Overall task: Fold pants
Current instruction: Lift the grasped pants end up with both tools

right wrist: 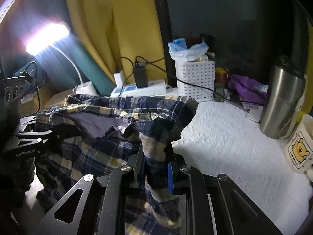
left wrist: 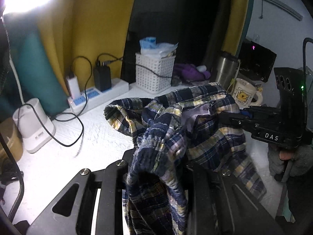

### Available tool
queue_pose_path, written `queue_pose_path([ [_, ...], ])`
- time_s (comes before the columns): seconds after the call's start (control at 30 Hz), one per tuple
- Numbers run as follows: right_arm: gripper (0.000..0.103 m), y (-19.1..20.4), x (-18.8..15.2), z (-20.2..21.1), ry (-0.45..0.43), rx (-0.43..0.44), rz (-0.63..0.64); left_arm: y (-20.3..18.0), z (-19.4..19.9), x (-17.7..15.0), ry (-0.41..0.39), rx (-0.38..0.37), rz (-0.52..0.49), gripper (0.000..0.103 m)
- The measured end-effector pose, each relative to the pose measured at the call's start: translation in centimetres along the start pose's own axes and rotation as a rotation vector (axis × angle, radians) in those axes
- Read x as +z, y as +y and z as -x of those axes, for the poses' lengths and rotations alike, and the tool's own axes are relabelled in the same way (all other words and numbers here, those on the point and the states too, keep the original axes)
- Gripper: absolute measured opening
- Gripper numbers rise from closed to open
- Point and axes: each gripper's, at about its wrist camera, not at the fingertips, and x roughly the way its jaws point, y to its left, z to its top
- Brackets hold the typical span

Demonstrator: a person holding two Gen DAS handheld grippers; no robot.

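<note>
Nearest us, our left gripper (left wrist: 156, 162) is clamped on a bunched fold of the plaid pants (left wrist: 176, 121), which spill over its jaws. Our right gripper (right wrist: 154, 156) pinches another fold, lifting the cloth above the white table (right wrist: 225, 137). Beyond stand a white basket (right wrist: 195, 78) and steel flask (right wrist: 279, 101).

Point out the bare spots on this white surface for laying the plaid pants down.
Both grippers, left and right, hold the plaid pants. Bare white textured cover lies between pants, white lattice basket and steel tumbler. Crowded: back edge, white power strip.
</note>
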Motion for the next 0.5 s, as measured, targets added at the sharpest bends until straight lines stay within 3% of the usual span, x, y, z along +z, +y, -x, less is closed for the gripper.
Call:
queue_pose_path([
  [0.17, 0.018, -0.3, -1.2, -0.5, 0.045, -0.001, -0.033, -1.1, 0.6, -0.7, -0.023, 0.01, -0.037, 0.023],
  [0.2, 0.026, -0.7, -1.6, -0.8, 0.058, 0.003, -0.051, -1.0, 0.3, -0.9, -0.016, 0.013, -0.033, 0.023],
  [0.23, 0.037, -1.1, -2.0, -1.2, 0.07, 0.01, -0.076, -0.8, -0.3, -1.0, -0.001, 0.021, -0.024, 0.023],
  [0.27, 0.073, -1.3, -2.3, -1.4, 0.076, 0.02, -0.094, -0.5, -0.8, -1.2, 0.012, 0.031, -0.01, 0.023],
  [0.3, 0.095, -1.6, -2.6, -1.6, 0.08, 0.041, -0.118, 0.0, -1.4, -1.3, 0.029, 0.04, 0.011, 0.023],
  [0.37, 0.095, -1.6, -2.8, -2.0, 0.086, 0.072, -0.128, 0.9, -2.3, -1.5, 0.052, 0.037, 0.045, 0.023],
  [0.5, 0.095, -1.5, -2.7, -3.6, 0.135, 0.054, -0.096, 1.7, -3.2, -1.7, 0.064, 0.026, 0.056, 0.023],
])
